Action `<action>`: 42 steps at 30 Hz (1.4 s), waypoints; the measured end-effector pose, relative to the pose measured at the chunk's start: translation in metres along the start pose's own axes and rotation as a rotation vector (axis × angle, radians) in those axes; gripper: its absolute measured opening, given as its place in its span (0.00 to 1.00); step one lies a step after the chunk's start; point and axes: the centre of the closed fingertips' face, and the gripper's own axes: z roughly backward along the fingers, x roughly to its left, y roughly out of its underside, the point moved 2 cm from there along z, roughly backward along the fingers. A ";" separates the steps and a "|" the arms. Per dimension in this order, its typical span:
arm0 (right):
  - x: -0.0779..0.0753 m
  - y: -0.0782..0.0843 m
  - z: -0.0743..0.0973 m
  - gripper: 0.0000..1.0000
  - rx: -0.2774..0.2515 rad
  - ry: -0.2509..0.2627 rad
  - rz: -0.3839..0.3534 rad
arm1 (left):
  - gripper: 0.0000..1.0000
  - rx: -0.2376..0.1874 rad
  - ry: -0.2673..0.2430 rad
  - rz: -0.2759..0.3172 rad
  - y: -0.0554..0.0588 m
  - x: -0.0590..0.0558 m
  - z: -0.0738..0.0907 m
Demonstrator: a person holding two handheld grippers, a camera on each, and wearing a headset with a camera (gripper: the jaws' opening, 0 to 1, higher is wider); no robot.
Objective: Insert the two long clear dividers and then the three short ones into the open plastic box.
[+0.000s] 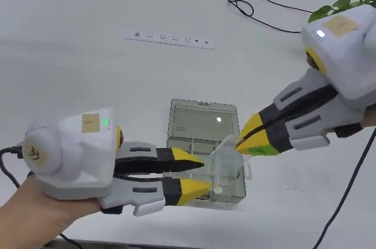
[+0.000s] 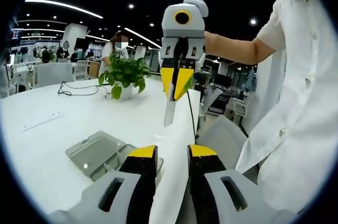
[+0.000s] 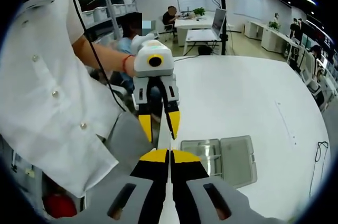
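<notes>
The clear plastic box (image 1: 230,197) lies open on the white table, its lid (image 1: 202,120) flat behind it. My left gripper (image 1: 197,172) reaches in from the lower left just above the box's base. Its jaws stand a little apart with clear plastic, seemingly spare dividers (image 1: 226,172), held between them. From the right comes my right gripper (image 1: 241,141), shut on one clear divider (image 2: 169,115) that hangs from its tips (image 2: 176,94) over the box (image 2: 100,152). In the right gripper view my shut right gripper (image 3: 170,155) faces the left gripper (image 3: 159,126), with the box (image 3: 219,160) to the right.
A white power strip (image 1: 170,38) lies farther back on the table, and a black cable (image 1: 258,8) curls at the far right. A potted plant (image 1: 346,2) stands at the table's far corner. The near table edge runs just below the box. People sit in the background.
</notes>
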 end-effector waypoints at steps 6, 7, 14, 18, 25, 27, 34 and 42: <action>-0.019 -0.002 -0.011 0.02 0.003 0.042 -0.007 | 0.36 0.039 -0.068 0.014 0.014 0.014 0.014; -0.021 -0.002 -0.012 0.02 0.003 0.045 -0.007 | 0.39 0.040 -0.074 0.018 0.015 0.016 0.016; -0.040 0.001 -0.032 0.02 0.010 0.067 -0.008 | 0.55 0.073 -0.134 0.033 0.029 0.030 0.026; -0.047 0.006 -0.049 0.02 0.017 0.070 -0.010 | 0.63 0.067 -0.159 0.034 0.034 0.037 0.030; -0.060 0.018 -0.078 0.02 0.021 0.071 -0.027 | 0.76 0.098 -0.179 0.039 0.049 0.047 0.032; -0.065 0.024 -0.086 0.02 0.022 0.076 -0.039 | 0.80 0.113 -0.187 0.030 0.055 0.050 0.032; -0.073 0.039 -0.109 0.02 0.017 0.080 -0.077 | 0.94 0.103 -0.199 0.049 0.064 0.059 0.034; -0.077 0.053 -0.124 0.02 0.018 0.078 -0.109 | 0.99 0.102 -0.200 0.069 0.069 0.063 0.033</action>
